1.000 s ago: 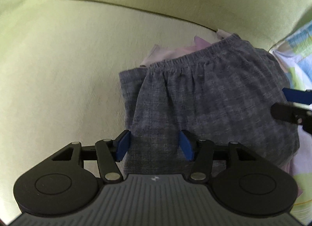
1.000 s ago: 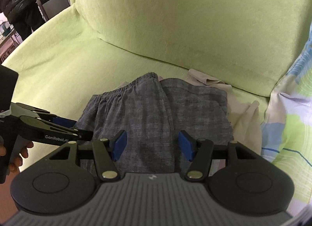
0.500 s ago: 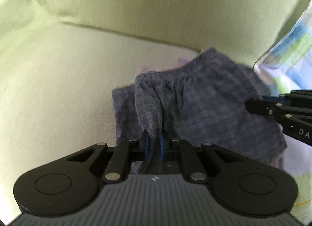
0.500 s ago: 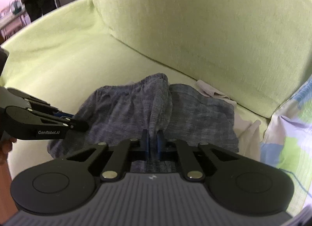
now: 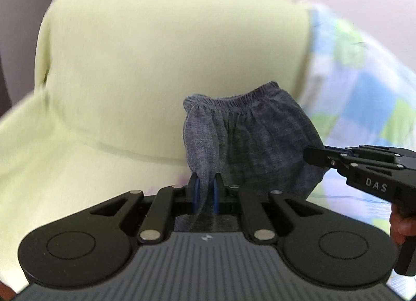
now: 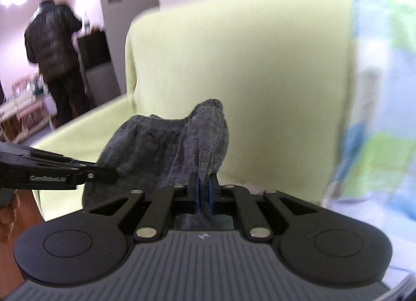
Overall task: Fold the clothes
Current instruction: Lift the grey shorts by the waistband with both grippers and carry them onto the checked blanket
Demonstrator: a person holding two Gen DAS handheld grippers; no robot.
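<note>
Grey shorts (image 5: 254, 134) with an elastic waistband hang in the air in front of the green sofa back. My left gripper (image 5: 206, 186) is shut on a pinched fold at one side of them. In the right wrist view my right gripper (image 6: 203, 186) is shut on the other side of the shorts (image 6: 166, 145). Each gripper shows in the other's view: the right one (image 5: 312, 156) comes in from the right, the left one (image 6: 109, 175) from the left, both gripping the cloth. A hand (image 5: 401, 225) holds the right gripper's handle.
The light green sofa (image 5: 156, 67) fills the background, its seat (image 5: 65, 171) below. A blue, green and white patterned blanket (image 5: 364, 80) lies over the sofa's right side. A person in a dark jacket (image 6: 54, 48) stands far off in the room, by furniture.
Both grippers closed on the shorts lying on the seat, then rose, lifting the shorts clear of the pale clothes underneath. The views tilted up toward the sofa back.
</note>
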